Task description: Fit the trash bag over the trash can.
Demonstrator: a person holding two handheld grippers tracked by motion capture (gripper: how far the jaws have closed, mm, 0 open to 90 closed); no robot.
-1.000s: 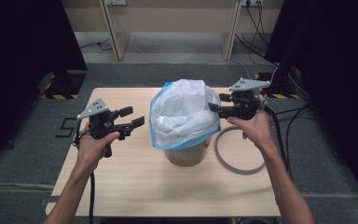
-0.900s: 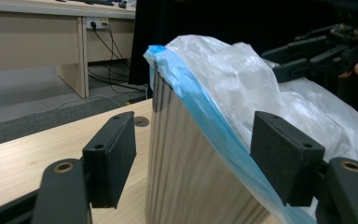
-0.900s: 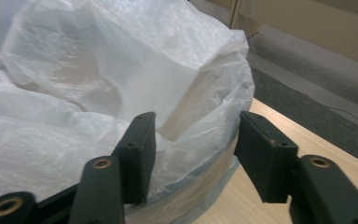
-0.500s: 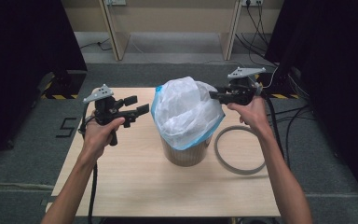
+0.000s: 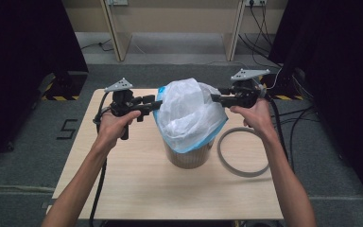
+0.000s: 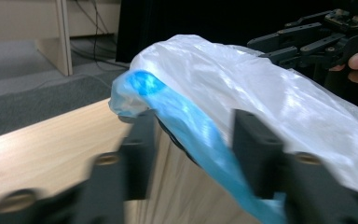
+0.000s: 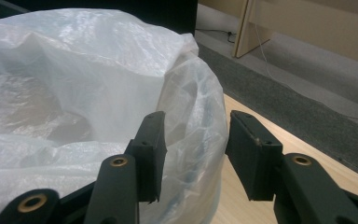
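Note:
A white plastic bag (image 5: pixel 189 113) with a blue hem (image 6: pixel 186 116) is draped over a brown bin (image 5: pixel 189 158) at the middle of the table. My left gripper (image 5: pixel 153 103) is at the bag's left edge. Its jaws have just been closing and still stand apart, with the blue hem running loose between them (image 6: pixel 193 135). My right gripper (image 5: pixel 215 98) is at the bag's right edge. Its jaws have just been opening, and a fold of the bag's (image 7: pixel 74 93) rim bulges between them (image 7: pixel 196 140), against the left jaw only.
A grey ring (image 5: pixel 222 156) lies flat on the wooden table (image 5: pixel 146 189) right of the bin. Dark floor and cables surround the table, with wooden furniture legs behind. In the left gripper view the other gripper (image 6: pixel 307 42) shows beyond the bag.
My left gripper has moved right and away from the person, up to the bag's left edge, and its jaws have narrowed. The right gripper has shifted slightly back. The bag's top has puffed up.

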